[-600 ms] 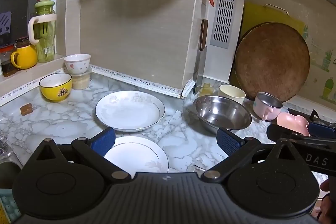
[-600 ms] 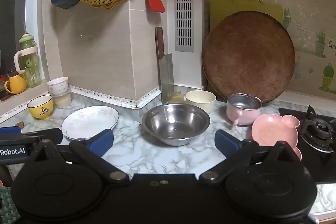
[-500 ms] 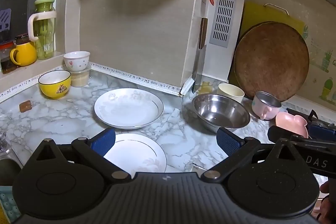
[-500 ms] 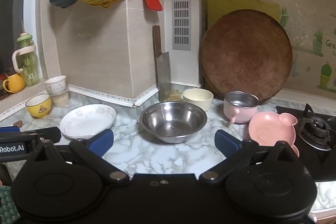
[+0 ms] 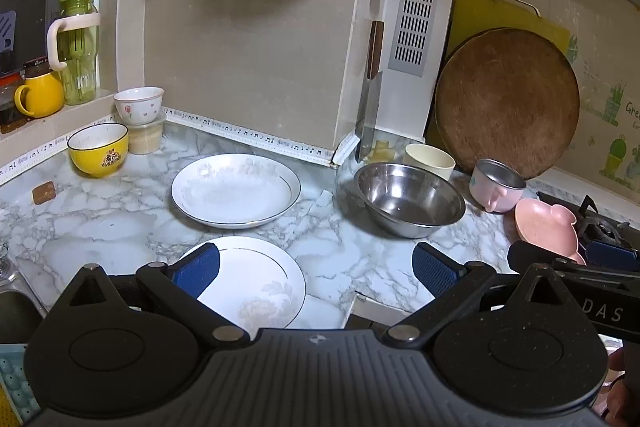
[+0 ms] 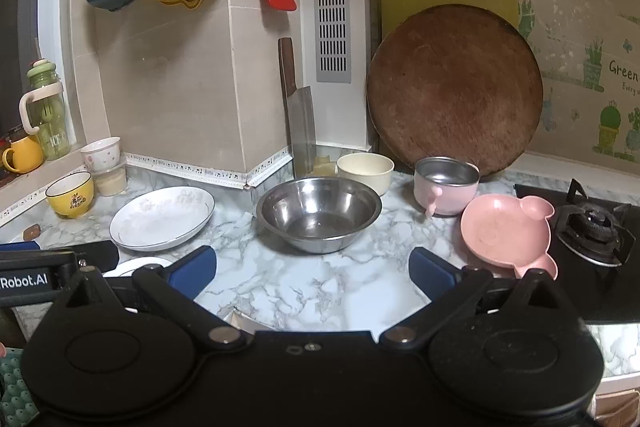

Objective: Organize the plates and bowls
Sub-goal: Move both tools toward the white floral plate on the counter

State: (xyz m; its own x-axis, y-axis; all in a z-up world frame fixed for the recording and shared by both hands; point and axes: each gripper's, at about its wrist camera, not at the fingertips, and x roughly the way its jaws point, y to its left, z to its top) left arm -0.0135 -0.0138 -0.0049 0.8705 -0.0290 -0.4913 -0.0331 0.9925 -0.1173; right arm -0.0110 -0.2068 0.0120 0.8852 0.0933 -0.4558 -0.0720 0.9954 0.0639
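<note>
Marble counter (image 5: 120,227): flat plate (image 5: 256,283) under spread left claw (image 5: 316,265); right claw (image 6: 312,269) spread

Bare marble counter (image 6: 304,283) lies open at the right wrist frame's lower centre, hemmed by the steel bowl (image 6: 319,213) above, pink dish (image 6: 505,229) right, white plate (image 6: 162,217) left.

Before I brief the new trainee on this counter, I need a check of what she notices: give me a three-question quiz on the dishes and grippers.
1. True or false: the steel bowl has a plate stacked inside it.
2. Which dish lies nearest the stove burner? A) yellow bowl B) pink plate C) cream cup
3. Fill in: the left gripper and right gripper are both ____.

Key: 1 false; 2 B; 3 open, holding nothing.
</note>
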